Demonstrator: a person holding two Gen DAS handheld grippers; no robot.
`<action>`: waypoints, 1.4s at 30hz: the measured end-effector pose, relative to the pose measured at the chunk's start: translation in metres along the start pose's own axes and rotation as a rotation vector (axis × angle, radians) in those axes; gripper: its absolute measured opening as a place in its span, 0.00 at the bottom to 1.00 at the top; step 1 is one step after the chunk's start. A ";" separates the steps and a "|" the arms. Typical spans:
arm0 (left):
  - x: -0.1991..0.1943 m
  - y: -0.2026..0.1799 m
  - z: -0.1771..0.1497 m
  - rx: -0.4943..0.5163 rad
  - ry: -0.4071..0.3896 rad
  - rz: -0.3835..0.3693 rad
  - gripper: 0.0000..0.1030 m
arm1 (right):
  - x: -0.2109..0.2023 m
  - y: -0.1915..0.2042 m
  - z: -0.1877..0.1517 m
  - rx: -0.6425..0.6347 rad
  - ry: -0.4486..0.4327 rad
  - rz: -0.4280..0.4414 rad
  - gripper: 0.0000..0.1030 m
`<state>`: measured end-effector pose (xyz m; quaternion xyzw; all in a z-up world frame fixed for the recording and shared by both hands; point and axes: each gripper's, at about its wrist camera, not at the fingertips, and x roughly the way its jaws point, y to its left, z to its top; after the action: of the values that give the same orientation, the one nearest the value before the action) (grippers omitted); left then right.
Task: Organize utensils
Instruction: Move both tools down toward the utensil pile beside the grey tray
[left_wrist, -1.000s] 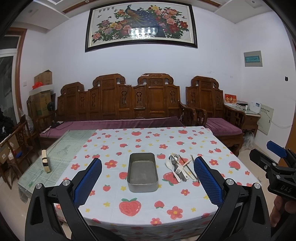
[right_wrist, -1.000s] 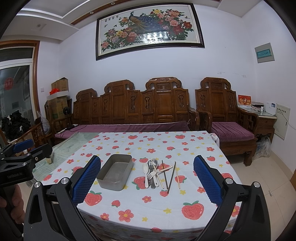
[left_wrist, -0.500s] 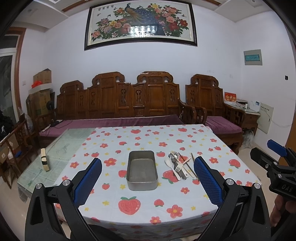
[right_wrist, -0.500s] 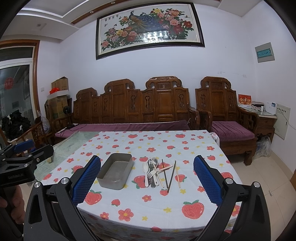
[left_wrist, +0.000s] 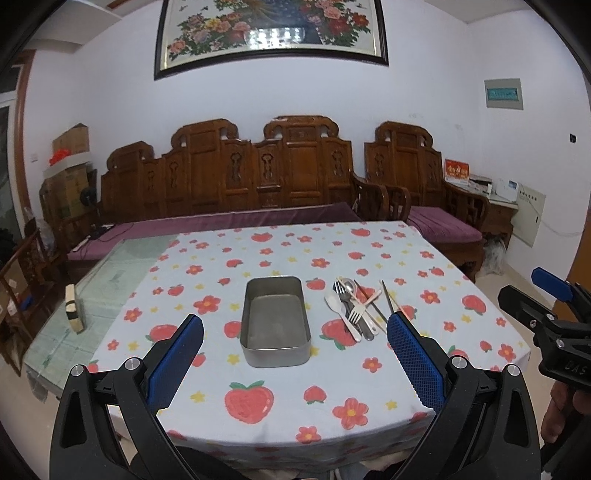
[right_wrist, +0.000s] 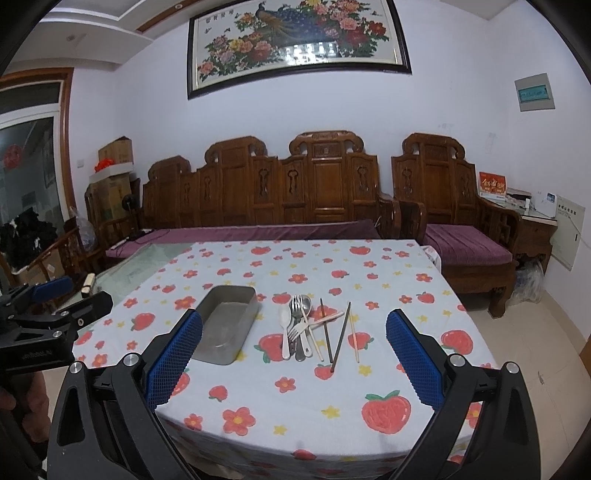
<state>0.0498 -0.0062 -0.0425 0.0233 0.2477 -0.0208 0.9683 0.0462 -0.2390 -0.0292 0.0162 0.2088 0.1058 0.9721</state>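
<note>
An empty metal box (left_wrist: 275, 320) (right_wrist: 226, 322) sits on the strawberry-print tablecloth (left_wrist: 258, 402). To its right lies a heap of utensils (left_wrist: 352, 308) (right_wrist: 301, 326): white spoon, white fork, metal fork and spoons. Chopsticks (right_wrist: 341, 335) lie just right of the heap. My left gripper (left_wrist: 295, 334) is open and empty, above the table's near edge, in front of the box. My right gripper (right_wrist: 295, 334) is open and empty, in front of the utensils. Each gripper shows in the other's view, the right one (left_wrist: 543, 317) and the left one (right_wrist: 51, 314).
A carved wooden sofa (left_wrist: 236, 188) with purple cushions stands behind the table, and an armchair (left_wrist: 436, 206) at the right. A glass-topped table part (left_wrist: 74, 314) at the left carries a small block (left_wrist: 74, 309). Cardboard boxes (right_wrist: 114, 177) stand far left.
Both grippers have moved forward and tilted down a little; the table, box and utensils look nearer and larger. Both stay open and empty.
</note>
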 end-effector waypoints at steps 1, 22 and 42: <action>0.005 0.000 0.000 0.002 0.008 -0.003 0.94 | 0.005 0.000 -0.001 -0.003 0.007 -0.001 0.95; 0.119 -0.022 0.013 0.047 0.128 -0.171 0.94 | 0.109 -0.043 -0.013 0.035 0.177 -0.029 0.69; 0.269 -0.066 0.002 0.119 0.325 -0.308 0.67 | 0.255 -0.117 -0.029 0.074 0.341 -0.026 0.52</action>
<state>0.2831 -0.0803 -0.1724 0.0452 0.3994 -0.1790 0.8980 0.2845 -0.2993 -0.1671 0.0309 0.3748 0.0868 0.9225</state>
